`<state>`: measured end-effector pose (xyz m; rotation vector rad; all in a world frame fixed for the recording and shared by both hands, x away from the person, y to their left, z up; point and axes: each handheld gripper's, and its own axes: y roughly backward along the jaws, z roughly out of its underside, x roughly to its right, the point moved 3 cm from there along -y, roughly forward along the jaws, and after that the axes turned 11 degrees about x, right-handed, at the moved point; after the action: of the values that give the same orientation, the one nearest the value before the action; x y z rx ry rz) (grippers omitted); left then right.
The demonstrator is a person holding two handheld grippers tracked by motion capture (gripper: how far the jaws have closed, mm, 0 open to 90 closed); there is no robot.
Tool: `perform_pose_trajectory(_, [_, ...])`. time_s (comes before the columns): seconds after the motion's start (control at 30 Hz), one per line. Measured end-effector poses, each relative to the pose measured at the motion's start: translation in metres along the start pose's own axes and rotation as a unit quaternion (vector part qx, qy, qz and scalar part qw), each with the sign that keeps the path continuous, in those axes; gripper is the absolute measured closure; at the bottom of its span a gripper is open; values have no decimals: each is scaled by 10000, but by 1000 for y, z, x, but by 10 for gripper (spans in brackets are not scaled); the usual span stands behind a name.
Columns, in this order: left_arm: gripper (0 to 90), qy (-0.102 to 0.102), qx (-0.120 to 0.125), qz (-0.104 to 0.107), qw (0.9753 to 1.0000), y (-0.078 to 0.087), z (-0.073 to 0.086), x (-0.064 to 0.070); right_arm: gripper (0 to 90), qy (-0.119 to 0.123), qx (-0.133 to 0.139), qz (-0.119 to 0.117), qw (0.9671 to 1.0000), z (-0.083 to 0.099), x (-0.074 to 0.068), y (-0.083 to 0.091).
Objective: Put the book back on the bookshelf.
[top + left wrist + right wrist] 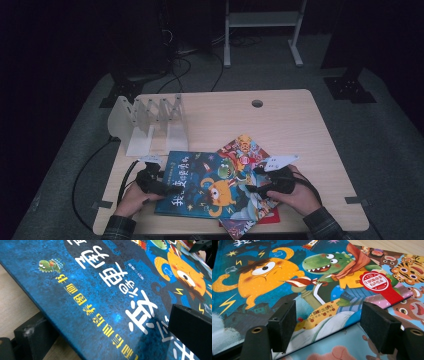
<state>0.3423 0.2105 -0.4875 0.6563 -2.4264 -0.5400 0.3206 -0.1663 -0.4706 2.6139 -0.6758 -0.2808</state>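
Observation:
A blue picture book (200, 185) with an orange monster and a green dinosaur on its cover lies flat near the table's front edge. My left gripper (167, 189) is at its left edge. In the left gripper view, my left gripper (108, 317) is open, with one jaw below the edge of the blue book (100, 290) and the other above the cover. My right gripper (254, 190) is at the book's right side. In the right gripper view, my right gripper (328, 310) stands open over the near corner of the blue book (274, 272), holding nothing.
Under the blue book's right side lie more books: one with tigers and monkeys (245, 145) (409, 270), a pale blue one (352, 345) and a red one (272, 217). A white slotted book rack (150, 120) stands at the back left of the wooden table (290, 125).

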Motion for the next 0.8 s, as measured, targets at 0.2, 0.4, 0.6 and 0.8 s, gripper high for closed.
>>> perform_pose_trajectory(0.2, [0,92,-97,-21,9999,-2,-2,1,286,15,-32,-3,10000,0,0,0])
perform_pose_trajectory(0.4, [0,73,-193,-52,9998,-1,-5,2,381,-40,-121,-117,9998,-1,3,4])
perform_pose_trajectory(0.6, [0,37,-185,-88,9998,1,-5,2,514,-111,-165,-190,9996,1,5,13])
perform_pose_trajectory(0.8, [0,48,-174,-85,9998,0,-4,1,684,106,-423,-14,9990,5,10,21])
